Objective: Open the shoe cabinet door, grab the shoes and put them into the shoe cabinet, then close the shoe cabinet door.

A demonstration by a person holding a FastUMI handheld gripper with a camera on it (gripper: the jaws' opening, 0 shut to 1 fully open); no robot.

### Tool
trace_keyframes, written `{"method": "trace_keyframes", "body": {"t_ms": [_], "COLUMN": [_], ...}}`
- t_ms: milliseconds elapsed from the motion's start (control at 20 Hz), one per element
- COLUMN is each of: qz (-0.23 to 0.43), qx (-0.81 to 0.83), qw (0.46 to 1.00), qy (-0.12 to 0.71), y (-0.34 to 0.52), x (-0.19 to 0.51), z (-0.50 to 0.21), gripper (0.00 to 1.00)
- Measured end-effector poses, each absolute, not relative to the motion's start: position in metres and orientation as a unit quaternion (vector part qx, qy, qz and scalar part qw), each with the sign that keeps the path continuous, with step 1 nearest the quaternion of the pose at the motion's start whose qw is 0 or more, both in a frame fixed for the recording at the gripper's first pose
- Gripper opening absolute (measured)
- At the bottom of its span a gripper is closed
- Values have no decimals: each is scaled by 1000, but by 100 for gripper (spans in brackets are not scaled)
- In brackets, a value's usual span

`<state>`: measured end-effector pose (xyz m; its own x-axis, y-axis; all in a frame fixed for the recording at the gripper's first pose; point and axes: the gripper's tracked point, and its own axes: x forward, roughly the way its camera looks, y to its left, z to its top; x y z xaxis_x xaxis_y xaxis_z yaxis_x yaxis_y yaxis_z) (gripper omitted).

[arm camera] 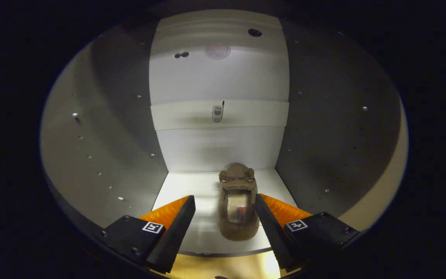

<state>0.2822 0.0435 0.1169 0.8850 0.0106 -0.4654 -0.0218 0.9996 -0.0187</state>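
Clearly, the gripper is pointed into the open shoe cabinet, and its two fingers are held apart. A brown shoe is seen on the white bottom shelf, toe toward the back panel, lying between the fingers but nearer to the right one. It cannot be told for sure whether the right finger touches the shoe's side; the left finger is plainly apart from it, so nothing is clamped. The shoe is judged to be already put down, since its sole rests flat on the shelf and no pressure is given from both sides. It is placed near the front edge of the shelf, probably because a deeper reach is not needed for the door to close. A small metal fitting is seen on the cross board of the back panel, well beyond the shoe. Closing the door is probably the step left, once the fingers are drawn back without dragging the shoe.
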Motion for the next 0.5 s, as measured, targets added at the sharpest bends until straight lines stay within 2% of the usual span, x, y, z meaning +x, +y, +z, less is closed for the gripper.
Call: {"method": "trace_keyframes", "body": {"t_ms": [500], "qz": [46], "qx": [1], "qw": [988], "qy": [150], "y": [56], "x": [146], "z": [179], "gripper": [98]}}
